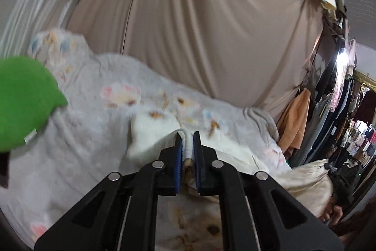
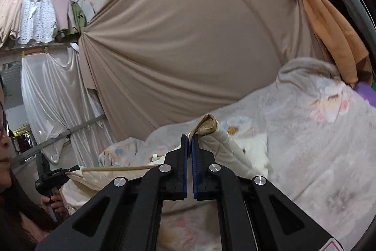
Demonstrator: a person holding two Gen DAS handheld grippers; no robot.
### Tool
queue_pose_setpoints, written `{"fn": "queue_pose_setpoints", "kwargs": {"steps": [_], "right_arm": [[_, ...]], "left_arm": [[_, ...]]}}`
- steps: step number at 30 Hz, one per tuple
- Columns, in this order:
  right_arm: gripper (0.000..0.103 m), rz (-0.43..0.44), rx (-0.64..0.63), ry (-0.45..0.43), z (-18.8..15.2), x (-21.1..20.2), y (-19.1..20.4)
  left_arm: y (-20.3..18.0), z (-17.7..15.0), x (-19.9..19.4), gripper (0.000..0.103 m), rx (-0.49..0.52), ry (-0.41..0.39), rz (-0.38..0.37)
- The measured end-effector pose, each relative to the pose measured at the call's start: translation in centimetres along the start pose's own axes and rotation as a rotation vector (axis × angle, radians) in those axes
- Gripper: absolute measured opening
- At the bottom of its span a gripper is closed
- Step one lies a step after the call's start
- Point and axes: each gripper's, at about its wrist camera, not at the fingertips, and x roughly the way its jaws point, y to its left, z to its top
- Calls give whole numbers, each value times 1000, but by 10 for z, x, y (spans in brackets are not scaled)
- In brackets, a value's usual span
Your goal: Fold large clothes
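Both grippers are clamped on the cream quilted garment [image 2: 225,145]: left gripper [image 1: 187,140] pinches a piped white edge, right gripper [image 2: 189,141] pinches a tan-lined hem corner. Garment hangs stretched between them, over the floral grey blanket [image 1: 98,133] on the bed. Risks: thin bite on the right could slip under tension; uneven pull would skew the fold; green cloth [image 1: 21,105] near the left may snag
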Motion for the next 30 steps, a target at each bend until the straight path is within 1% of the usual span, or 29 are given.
{"fn": "queue_pose_setpoints", "kwargs": {"steps": [1,2,3,5,6,7,8,10,12,14,16,18,19,20,22,24,25,26,27,28,29,30], "right_arm": [[3,14,-14,-12,6,6,2],[3,21,-21,-14,9,13,3],[3,19,-30,-7,13,29,-1],[3,-6,-28,28,15,68,-17],[3,-26,-21,51,16,90,-29],[3,-40,4,71,15,108,-41],[3,-67,41,96,14,133,-59],[3,-112,97,144,9,171,-84],[3,-169,126,197,0,207,-106],[3,-224,138,254,-12,239,-124],[3,-277,147,318,-24,265,-143],[3,-305,162,382,-37,284,-156],[3,-320,173,414,-43,292,-163],[3,-328,176,440,-47,297,-167],[3,-345,183,496,-56,306,-174],[3,-348,193,536,-61,311,-178],[2,-351,196,539,-63,312,-179],[2,-347,199,534,-64,311,-180],[3,-341,203,529,-63,310,-181],[6,-331,211,515,-62,306,-181],[10,-325,217,489,-57,298,-178],[21,-332,216,460,-52,290,-176]], "left_arm": [[-5,3,5,9,15,-9,15],[-8,8,19,9,28,-2,42],[-7,14,35,9,35,14,59],[1,23,82,9,28,66,100],[7,27,107,9,35,100,136],[14,29,138,9,36,133,195],[20,28,168,9,51,172,246],[31,20,217,9,56,238,313],[45,9,265,9,57,315,360],[56,-4,297,9,67,366,403],[66,-15,318,11,78,395,442],[72,-24,333,13,108,403,484],[77,-28,338,16,113,411,487],[79,-30,342,21,107,423,486],[89,-35,350,28,68,441,472],[96,-37,353,33,45,436,465],[96,-38,352,35,41,422,466],[96,-38,351,41,39,409,468],[97,-37,348,44,31,394,473],[97,-34,342,53,17,368,475],[98,-30,333,62,0,342,478],[98,-22,317,65,-22,297,466]]}}
